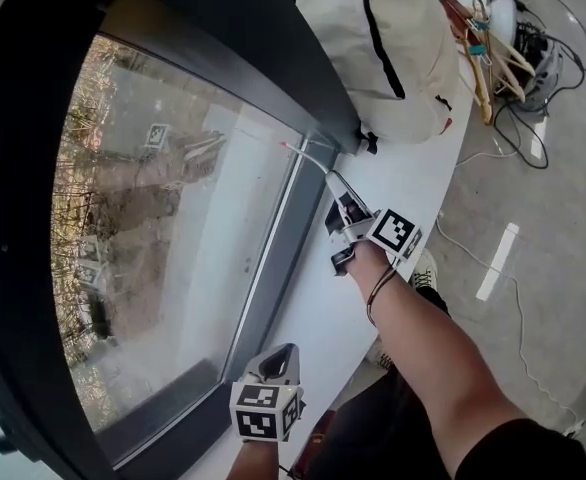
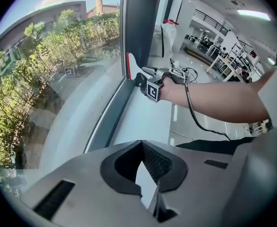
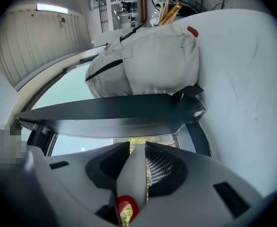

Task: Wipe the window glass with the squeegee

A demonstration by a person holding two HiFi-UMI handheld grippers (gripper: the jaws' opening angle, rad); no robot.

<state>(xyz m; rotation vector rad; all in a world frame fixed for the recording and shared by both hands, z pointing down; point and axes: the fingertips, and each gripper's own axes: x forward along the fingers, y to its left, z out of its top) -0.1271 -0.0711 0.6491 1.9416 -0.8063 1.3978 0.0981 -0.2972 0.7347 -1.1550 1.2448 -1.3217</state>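
Right tool (image 1: 343,213): jaws clamped on the white handle of the squeegee (image 1: 333,180). In the right gripper view the handle fills the gap between the pads, and its red hang loop shows at the near end.

Left tool (image 1: 278,360): jaws drawn almost together with nothing held. In the left gripper view only a sliver of the white bench (image 1: 303,318) shows between them. It hovers over the near end of the bench, well apart from the squeegee.

Squeegee position: the handle's long axis runs from the right tool far and left, toward the window glass (image 1: 163,228). The red-edged blade sits at the pane's far right corner, just beside the grey window frame (image 1: 278,258). The left gripper view shows the blade up against the edge of the pane. Contact with the glass cannot be confirmed.

Key relation: nearly all of the glass lies left of the blade and nearer than it. The right hand is the nearer one and the only one carrying the squeegee.

Judgement: the stroke is at its start. The next move probably calls for pressing the blade flat to the glass and drawing it away from the corner.

Risk: the cream bag (image 1: 383,38) lies on the far end of the bench, close to the right of the working corner, and could get in the arm's way.
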